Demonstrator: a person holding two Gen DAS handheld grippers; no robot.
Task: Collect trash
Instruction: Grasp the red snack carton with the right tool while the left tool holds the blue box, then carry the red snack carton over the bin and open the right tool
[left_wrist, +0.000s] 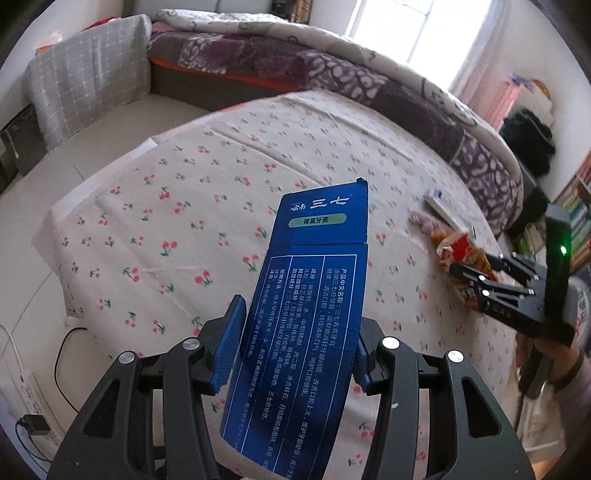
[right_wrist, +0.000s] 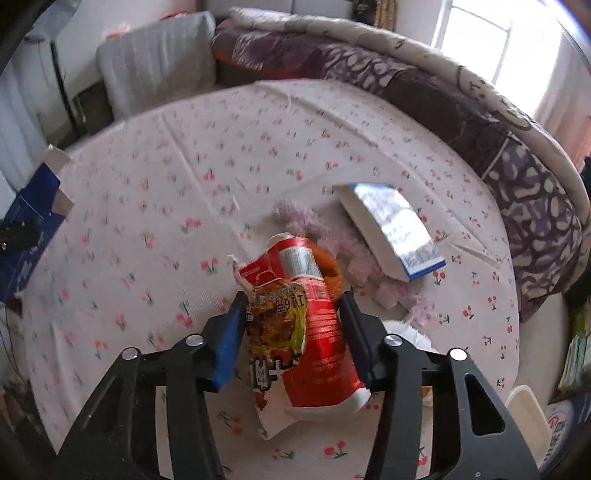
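Tilting upward above the tablecloth (left_wrist: 221, 155), left hand-held gripper (left_wrist: 295, 354) clamping toothpaste box (left_wrist: 314, 295).

From my left wrist camera, the blue toothpaste box (left_wrist: 303, 325) runs off the bottom edge, and it hides my left gripper's right finger pad almost wholly. On the right wrist feed the tablecloth (right_wrist: 258, 147) is smeared with blur, and I can't read the white box (right_wrist: 391, 229) label.
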